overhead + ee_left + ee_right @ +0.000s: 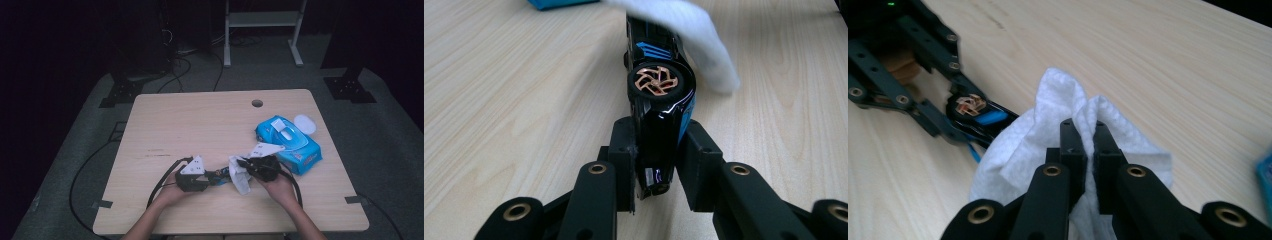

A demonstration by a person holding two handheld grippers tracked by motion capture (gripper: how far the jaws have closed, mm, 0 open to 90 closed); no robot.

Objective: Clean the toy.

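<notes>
Toy car (pixel 659 95): black with blue trim and copper wheels, lying on its side on the table (pixel 200 120), just left of your wipe.
Wipe (pixel 1058 130): white, draped over the car's far end.
Your left gripper (pixel 658 157): clamped on the car's body.
Your right gripper (pixel 1087 150): pinched tight on the wipe.
Wipes pack (pixel 290 142): blue, lid open, right of the car.

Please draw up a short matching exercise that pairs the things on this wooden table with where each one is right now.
Things:
1. black toy car with blue stripes and copper wheels
2. white wet wipe
3. blue pack of wipes
4. white round lid

Places:
A. lying on the table's right side
B. clamped in the left tool
C. flipped open behind the pack
D. pinched in the right tool

Pairs: 1-B, 2-D, 3-A, 4-C
</notes>
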